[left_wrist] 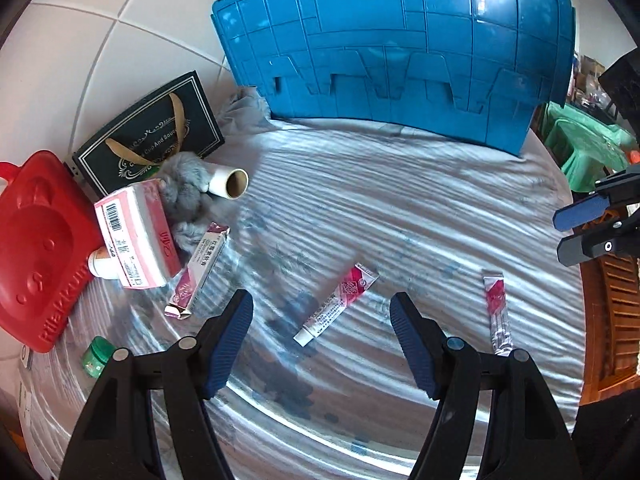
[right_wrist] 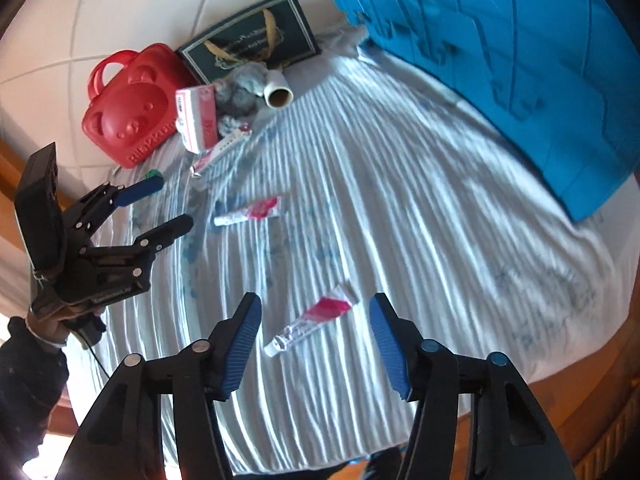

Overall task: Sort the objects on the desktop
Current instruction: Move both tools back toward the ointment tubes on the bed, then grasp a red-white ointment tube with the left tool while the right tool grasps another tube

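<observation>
Two pink-and-white ointment tubes lie flat on the striped grey cloth over the tabletop (left_wrist: 400, 208), well apart. In the left wrist view the first tube (left_wrist: 336, 304) sits just ahead of the left tongs (left_wrist: 322, 308), between the two blue pads, cap end toward 7 o'clock. The second tube (right_wrist: 310, 322) lies in the right wrist view between the pads of the right tongs (right_wrist: 316, 316), cap toward 7 o'clock as well. Both tongs are open and hold nothing; no pad touches a tube. The right pair stands somewhat narrower than the left.

Outward: at 10 o'clock from the first tube lies an opened pink carton (left_wrist: 198, 274), then a pink-and-white box (left_wrist: 136, 236) resting on a small white bottle (left_wrist: 100, 266), a grey fluffy item (left_wrist: 186, 192) and a white paper roll (left_wrist: 228, 178). Further toward 9 o'clock sits a red bear-faced case (left_wrist: 36, 248), with a dark gift bag (left_wrist: 152, 132) behind it and a small green jar (left_wrist: 96, 356) at 8 o'clock. A big blue crate (left_wrist: 400, 40) stands at 12 o'clock, at the far edge.

Step in hand, judged: approach to a two-handed pick, one tube per tongs; sorting barely begun, clutter untouched. Next move calls for lowering each pair until the pads straddle the tube's body, squeezing across its width, not its length, then lifting. Tubes are thin and flat on soft cloth, so pads may pinch fabric or slip off.
</observation>
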A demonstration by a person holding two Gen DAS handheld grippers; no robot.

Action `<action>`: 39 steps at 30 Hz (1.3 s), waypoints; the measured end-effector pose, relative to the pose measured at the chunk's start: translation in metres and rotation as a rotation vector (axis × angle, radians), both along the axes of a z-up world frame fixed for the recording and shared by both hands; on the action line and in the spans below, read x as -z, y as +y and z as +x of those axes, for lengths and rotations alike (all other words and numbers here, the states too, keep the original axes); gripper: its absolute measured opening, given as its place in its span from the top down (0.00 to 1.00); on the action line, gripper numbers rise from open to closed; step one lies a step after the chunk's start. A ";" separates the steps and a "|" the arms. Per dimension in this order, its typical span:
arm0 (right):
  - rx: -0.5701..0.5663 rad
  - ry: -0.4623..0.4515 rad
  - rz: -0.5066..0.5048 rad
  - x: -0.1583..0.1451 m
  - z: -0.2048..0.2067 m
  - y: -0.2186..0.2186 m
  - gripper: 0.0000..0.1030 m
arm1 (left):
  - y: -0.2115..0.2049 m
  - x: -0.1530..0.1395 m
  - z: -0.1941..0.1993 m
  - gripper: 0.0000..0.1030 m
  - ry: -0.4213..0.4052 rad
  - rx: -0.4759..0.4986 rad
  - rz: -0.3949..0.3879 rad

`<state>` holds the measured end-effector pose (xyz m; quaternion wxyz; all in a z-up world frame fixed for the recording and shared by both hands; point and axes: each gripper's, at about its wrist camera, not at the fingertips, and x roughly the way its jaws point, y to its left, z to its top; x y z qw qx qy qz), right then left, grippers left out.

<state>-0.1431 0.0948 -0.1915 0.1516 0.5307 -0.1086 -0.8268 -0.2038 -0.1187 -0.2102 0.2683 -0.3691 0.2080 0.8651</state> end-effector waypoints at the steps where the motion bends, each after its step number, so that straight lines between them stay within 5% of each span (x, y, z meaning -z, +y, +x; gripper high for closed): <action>1: 0.006 -0.023 -0.010 0.008 0.001 -0.003 0.45 | -0.001 0.005 0.000 0.32 -0.008 0.022 0.003; 8: 0.107 -0.100 0.015 0.051 0.011 -0.038 0.49 | 0.004 0.040 -0.015 0.32 -0.116 0.224 -0.026; 14: 0.288 -0.070 0.028 0.065 0.022 -0.048 0.51 | 0.006 0.054 -0.033 0.32 -0.172 0.356 -0.044; 19: 0.272 -0.020 0.187 0.061 0.019 -0.064 0.55 | 0.012 0.069 -0.048 0.46 -0.246 0.480 -0.049; 23: 0.160 0.009 0.359 0.064 0.022 -0.081 0.65 | 0.008 0.067 -0.061 0.58 -0.273 0.462 -0.001; 27: 0.119 -0.025 0.360 0.061 0.020 -0.066 0.81 | 0.007 0.069 -0.057 0.58 -0.255 0.426 0.008; 34: 0.075 0.005 0.348 0.064 0.023 -0.062 0.81 | -0.001 0.071 -0.055 0.82 -0.235 0.236 0.087; 39: 0.047 0.043 0.356 0.067 0.024 -0.066 0.81 | -0.005 0.072 -0.053 0.83 -0.229 0.198 0.116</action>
